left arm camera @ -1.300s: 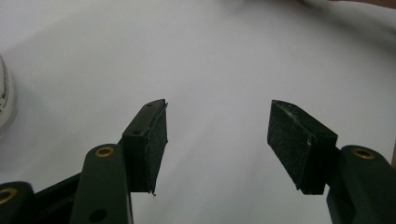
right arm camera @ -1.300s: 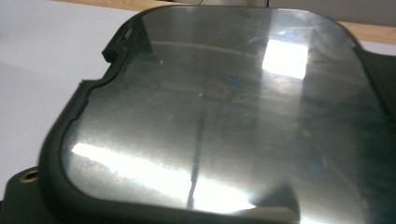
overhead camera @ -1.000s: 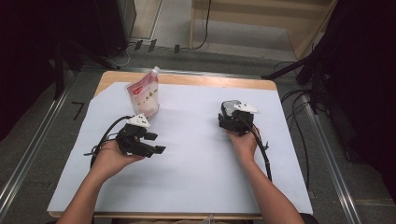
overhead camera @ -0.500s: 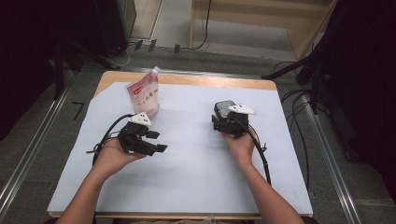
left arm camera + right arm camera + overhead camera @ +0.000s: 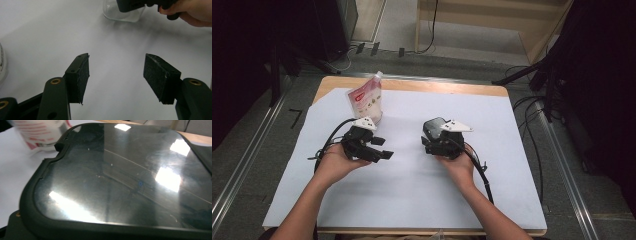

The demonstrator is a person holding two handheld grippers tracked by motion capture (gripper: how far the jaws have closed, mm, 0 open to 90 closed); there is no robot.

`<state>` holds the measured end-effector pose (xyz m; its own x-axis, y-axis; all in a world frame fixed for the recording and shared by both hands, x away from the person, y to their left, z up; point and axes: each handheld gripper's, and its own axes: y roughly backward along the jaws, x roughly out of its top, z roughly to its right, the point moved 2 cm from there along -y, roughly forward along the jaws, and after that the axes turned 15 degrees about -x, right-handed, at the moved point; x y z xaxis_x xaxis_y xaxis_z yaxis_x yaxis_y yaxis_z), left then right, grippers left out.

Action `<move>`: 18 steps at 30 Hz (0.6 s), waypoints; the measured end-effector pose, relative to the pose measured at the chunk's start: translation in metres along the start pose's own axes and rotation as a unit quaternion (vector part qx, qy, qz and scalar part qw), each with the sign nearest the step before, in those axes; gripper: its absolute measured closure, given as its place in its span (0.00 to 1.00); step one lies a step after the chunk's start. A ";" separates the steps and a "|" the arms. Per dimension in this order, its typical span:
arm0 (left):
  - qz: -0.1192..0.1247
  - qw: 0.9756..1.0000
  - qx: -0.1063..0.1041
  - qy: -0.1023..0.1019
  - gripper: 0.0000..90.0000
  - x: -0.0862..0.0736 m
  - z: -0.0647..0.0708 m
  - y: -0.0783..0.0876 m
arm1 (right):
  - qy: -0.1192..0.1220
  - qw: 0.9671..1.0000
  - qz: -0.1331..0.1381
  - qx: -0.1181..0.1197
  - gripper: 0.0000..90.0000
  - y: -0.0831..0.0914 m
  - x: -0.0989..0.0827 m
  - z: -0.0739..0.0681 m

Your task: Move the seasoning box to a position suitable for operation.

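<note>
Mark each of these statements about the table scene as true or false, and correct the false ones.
1. The left gripper has its jaws open with nothing between them. True.
2. The red and white pouch lies flat at the near edge of the table. False: it stands upright at the far left, beyond the left gripper.
3. A white sheet covers most of the tabletop. True.
4. The two grippers touch each other. False: the right gripper is apart from the left one, with bare sheet between them.
5. The right gripper view shows a glossy dark panel with a black rim, close up. True.
</note>
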<state>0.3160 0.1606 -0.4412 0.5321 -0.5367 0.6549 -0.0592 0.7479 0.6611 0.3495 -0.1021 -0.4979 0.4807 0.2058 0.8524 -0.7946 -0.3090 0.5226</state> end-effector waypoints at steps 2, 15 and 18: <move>0.002 1.000 0.000 0.000 0.43 0.000 0.000 0.000 | 0.001 1.000 0.000 0.012 0.17 0.005 -0.001 -0.006; 0.010 1.000 0.006 0.007 0.43 -0.002 -0.002 0.005 | 0.044 0.996 -0.017 0.079 0.17 0.016 -0.019 -0.050; 0.007 1.000 0.004 0.005 0.43 -0.002 -0.002 0.003 | 0.057 0.995 -0.016 0.085 0.17 0.014 -0.023 -0.058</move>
<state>0.3164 0.1650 -0.4409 0.5403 -0.5216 0.6603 -0.0741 0.7521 0.6548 0.3055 -0.0575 -0.5113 0.4527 0.3189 0.8327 -0.7006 -0.4504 0.5534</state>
